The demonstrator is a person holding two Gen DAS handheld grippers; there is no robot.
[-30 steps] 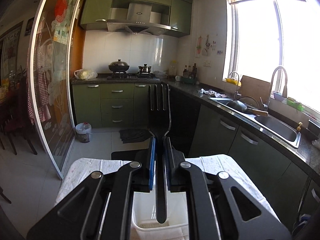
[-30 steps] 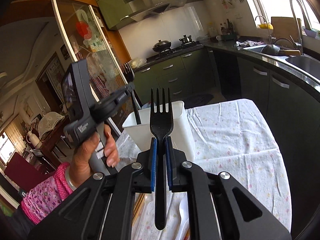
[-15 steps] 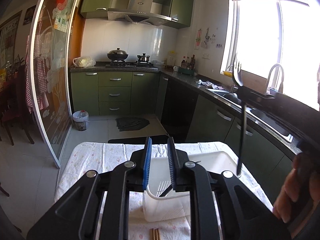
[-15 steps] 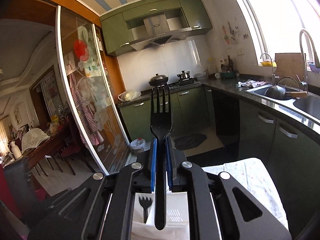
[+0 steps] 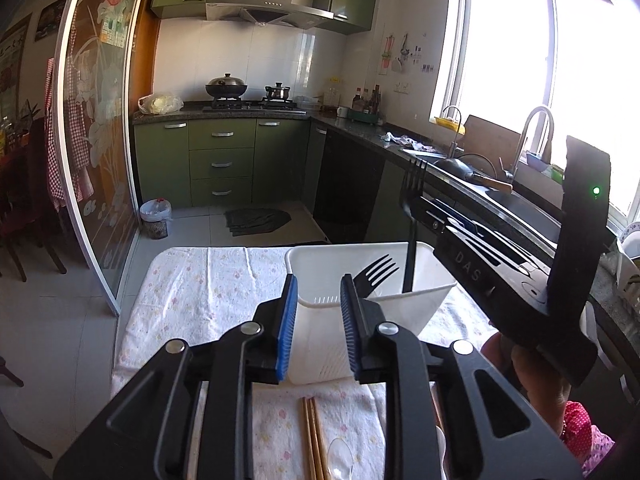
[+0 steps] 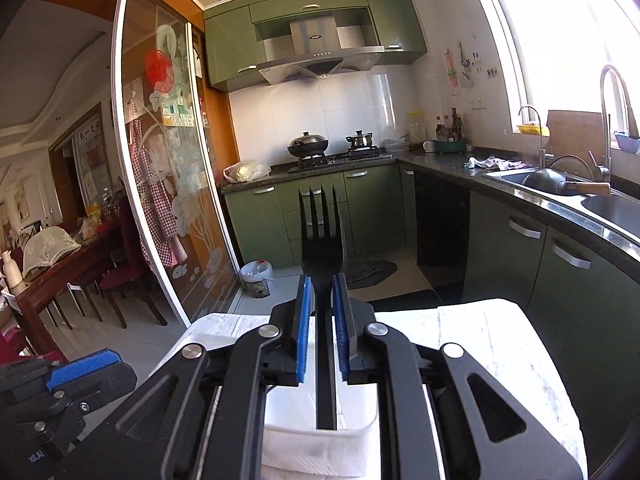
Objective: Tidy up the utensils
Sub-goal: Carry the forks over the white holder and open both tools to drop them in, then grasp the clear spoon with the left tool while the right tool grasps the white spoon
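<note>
Loosened right gripper [image 6: 322, 330] around black fork [image 6: 321, 236], handle now in white caddy [image 5: 372, 304]; left gripper [image 5: 319, 320] wide, empty. Next: chopsticks [image 5: 311, 436].

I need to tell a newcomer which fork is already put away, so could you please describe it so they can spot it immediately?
Find the table with the flowered cloth, then the white plastic bin standing on it. Inside leans a black plastic fork, tines up and free of any grip. The other black fork, upright at the bin's right edge, is in the right tongs.
</note>
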